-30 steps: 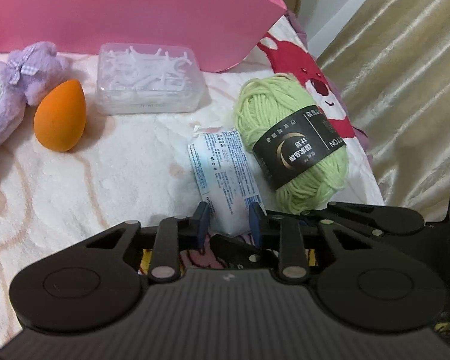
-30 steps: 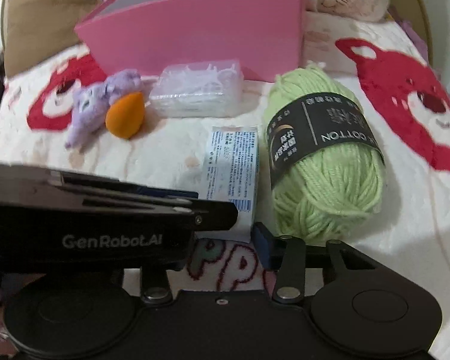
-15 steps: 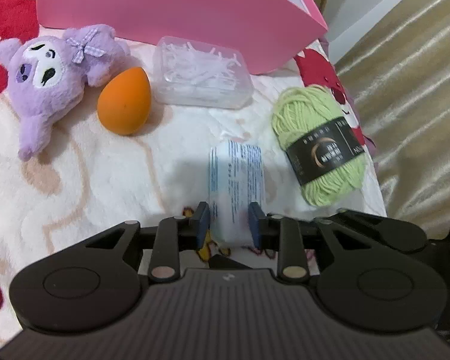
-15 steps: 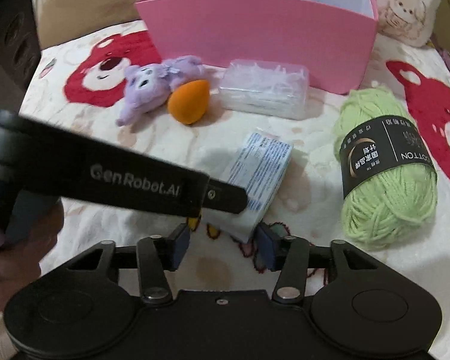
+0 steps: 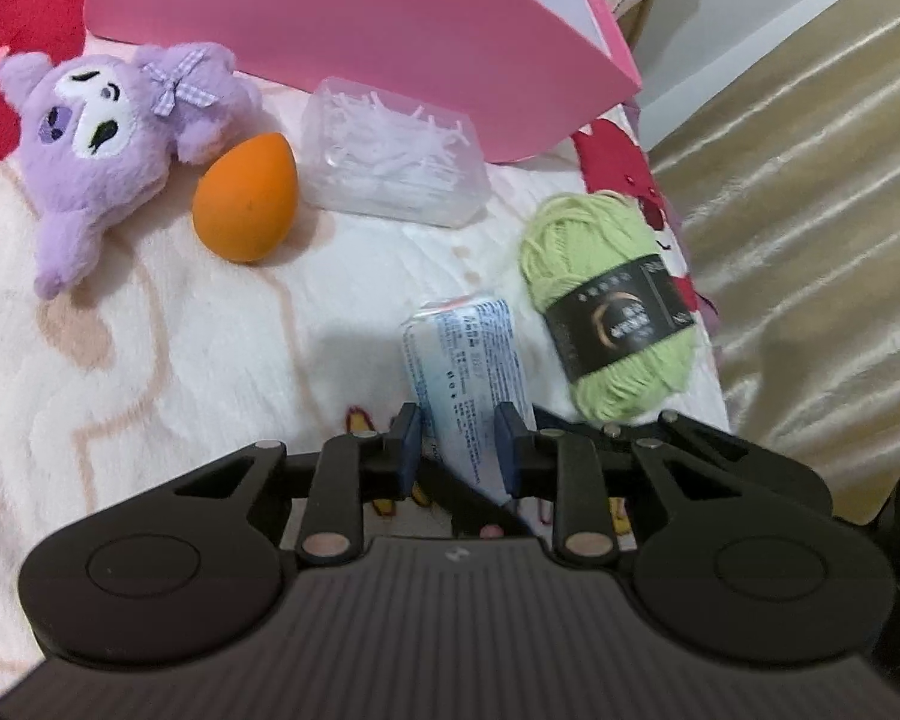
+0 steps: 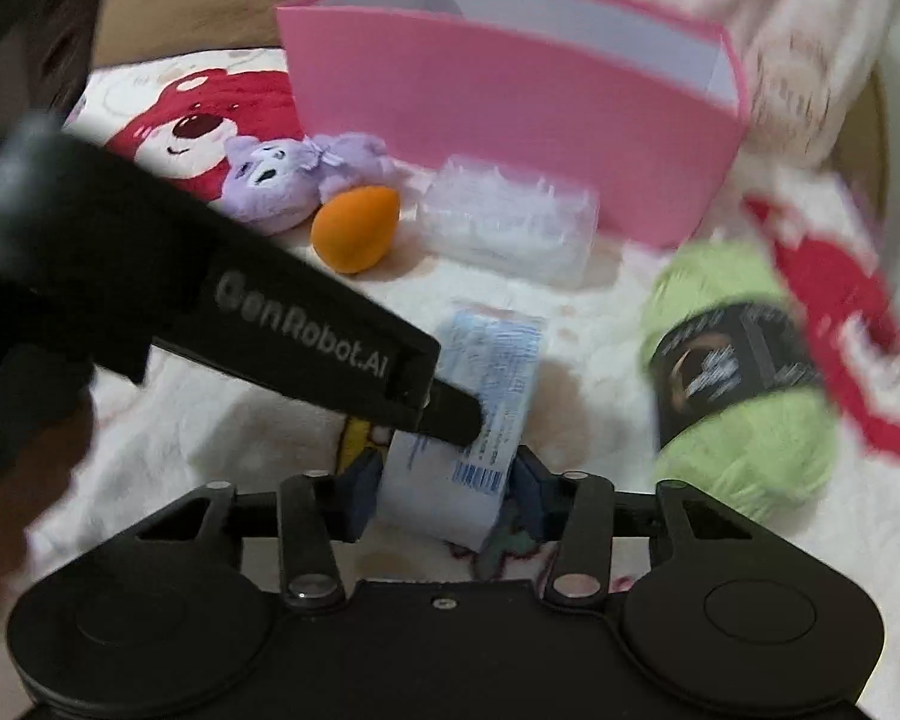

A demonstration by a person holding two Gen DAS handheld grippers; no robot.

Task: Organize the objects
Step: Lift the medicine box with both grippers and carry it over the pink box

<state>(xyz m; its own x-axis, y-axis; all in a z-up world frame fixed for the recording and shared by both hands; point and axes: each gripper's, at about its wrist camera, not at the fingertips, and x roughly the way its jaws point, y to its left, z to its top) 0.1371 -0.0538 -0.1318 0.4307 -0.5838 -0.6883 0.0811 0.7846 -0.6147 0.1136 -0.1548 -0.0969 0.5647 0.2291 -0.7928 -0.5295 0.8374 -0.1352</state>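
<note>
My left gripper is shut on a white and blue tissue packet and holds it above the blanket. In the right wrist view the same packet sits between the fingers of my right gripper, whose jaws stand at its sides; the left gripper's black arm crosses over it. A pink open box stands at the back. A purple plush toy, an orange sponge egg, a clear box of floss picks and a green yarn ball lie in front of it.
Everything rests on a cream blanket with red bear prints. The bed's right edge drops to a beige curtain or cover. A pillow lies behind the pink box.
The left gripper has lifted the tissue packet off the blanket and pulled back. The right gripper has come in around the packet's near end. Both views are blurred by motion.
</note>
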